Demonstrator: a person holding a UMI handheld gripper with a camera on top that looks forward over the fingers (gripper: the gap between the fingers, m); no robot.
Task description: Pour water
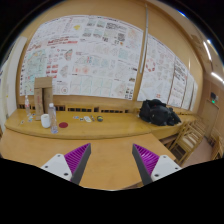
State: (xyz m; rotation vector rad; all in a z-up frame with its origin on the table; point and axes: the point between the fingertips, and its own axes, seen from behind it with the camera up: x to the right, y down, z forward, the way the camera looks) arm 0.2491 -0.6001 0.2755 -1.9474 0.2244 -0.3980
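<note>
My gripper (110,160) is open and empty, its two purple-padded fingers (72,158) spread wide above a wooden table (110,140). Far beyond the fingers, on the table's left end, stand a clear plastic bottle (53,118) and a small white cup (45,121) next to it. A small red round thing (64,125) lies on the table just right of the bottle. Nothing is between the fingers.
A tall light box (40,100) stands behind the bottle. A black bag (160,112) lies on the table's right end. A wooden chair (192,138) stands at the right. Small items (88,119) lie mid-table. Posters (90,55) cover the wall behind.
</note>
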